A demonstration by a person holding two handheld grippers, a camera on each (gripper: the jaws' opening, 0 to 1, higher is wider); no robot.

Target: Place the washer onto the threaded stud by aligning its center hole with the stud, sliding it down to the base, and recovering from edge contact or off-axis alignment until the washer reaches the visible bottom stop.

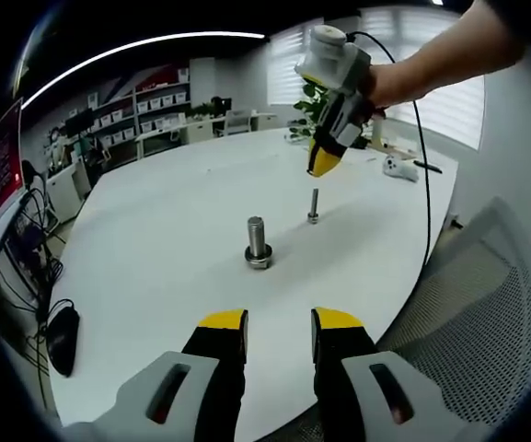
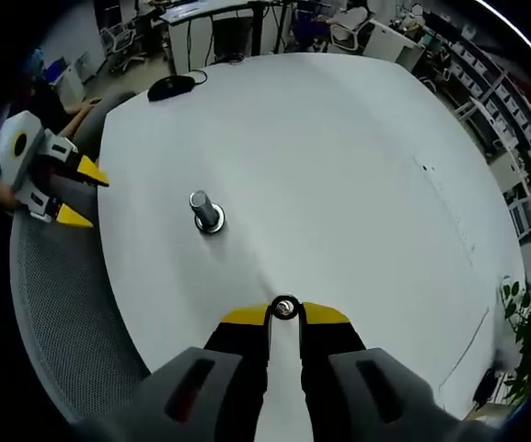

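Note:
A thin threaded stud point(image 1: 314, 206) stands upright on the white table point(image 1: 155, 230). My right gripper point(image 1: 324, 166), held by a hand, hangs just above the stud with its yellow tips pointing down. In the right gripper view the right gripper point(image 2: 285, 316) is shut on a small silver washer point(image 2: 285, 308) pinched flat at its tips; the stud beneath it is hidden. A thicker bolt point(image 1: 257, 238) point(image 2: 204, 210) with a ring at its base stands to the left of the thin stud. My left gripper point(image 1: 280, 330) point(image 2: 81, 195) is open and holds nothing, at the table's near edge.
A black mouse point(image 1: 63, 337) point(image 2: 169, 86) lies at the table's edge. A grey mesh chair point(image 1: 486, 304) point(image 2: 58, 304) stands by the left gripper. A white controller point(image 1: 399, 168) and a cable lie behind the stud. Desks and shelves lie beyond.

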